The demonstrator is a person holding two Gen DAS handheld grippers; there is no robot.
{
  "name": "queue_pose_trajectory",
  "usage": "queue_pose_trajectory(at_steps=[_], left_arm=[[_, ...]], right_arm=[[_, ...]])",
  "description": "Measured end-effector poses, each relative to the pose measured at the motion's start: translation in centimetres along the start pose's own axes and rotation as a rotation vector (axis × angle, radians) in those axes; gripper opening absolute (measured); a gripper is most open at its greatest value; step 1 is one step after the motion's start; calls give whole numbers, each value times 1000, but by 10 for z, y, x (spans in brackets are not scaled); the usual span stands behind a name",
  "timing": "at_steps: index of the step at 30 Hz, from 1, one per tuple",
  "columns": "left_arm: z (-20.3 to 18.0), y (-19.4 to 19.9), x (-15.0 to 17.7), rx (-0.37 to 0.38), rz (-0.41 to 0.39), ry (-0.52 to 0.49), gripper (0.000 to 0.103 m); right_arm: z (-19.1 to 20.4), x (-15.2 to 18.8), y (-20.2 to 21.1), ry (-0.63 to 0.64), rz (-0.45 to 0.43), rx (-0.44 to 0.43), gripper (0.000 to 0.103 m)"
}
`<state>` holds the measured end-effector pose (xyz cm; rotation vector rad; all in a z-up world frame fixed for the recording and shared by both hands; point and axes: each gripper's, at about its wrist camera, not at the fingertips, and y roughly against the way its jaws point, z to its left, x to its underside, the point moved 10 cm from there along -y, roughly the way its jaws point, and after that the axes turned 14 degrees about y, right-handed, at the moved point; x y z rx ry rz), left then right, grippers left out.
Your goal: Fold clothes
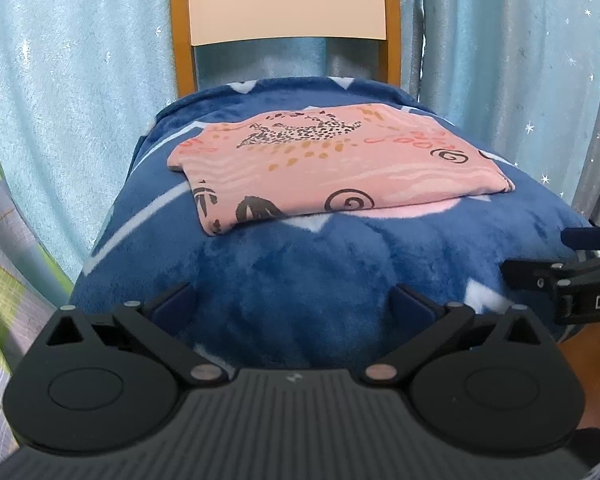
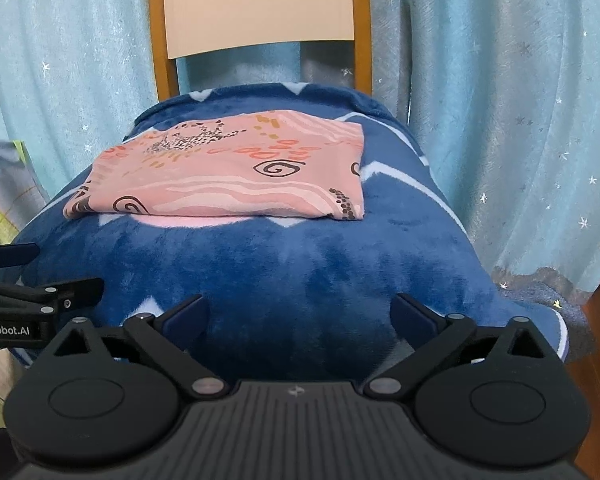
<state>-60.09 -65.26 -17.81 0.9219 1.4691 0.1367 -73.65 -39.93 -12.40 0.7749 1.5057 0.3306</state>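
Fold stage near complete: pink garment folded on the blanket-covered chair seat.

The pink garment [image 1: 332,168] lay as a flat rectangle on the blue blanket [image 1: 300,280] draped over the chair [image 1: 286,0], with a paler pink layer showing under its near edge. The left claw [image 1: 294,304] and the right claw [image 2: 300,312] were both spread apart, holding nothing, and stood near the blanket's front, clear of the garment. Judged next: either a final fold, pinching both near corners together, or no further action.
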Motion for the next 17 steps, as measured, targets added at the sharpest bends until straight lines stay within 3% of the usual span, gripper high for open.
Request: queue_pose_trajectory(at_steps=[17], left_arm=[[1,-3,-2,-22,3,45,103]], right_arm=[[-1,-1,-2,-19,9,1,103]])
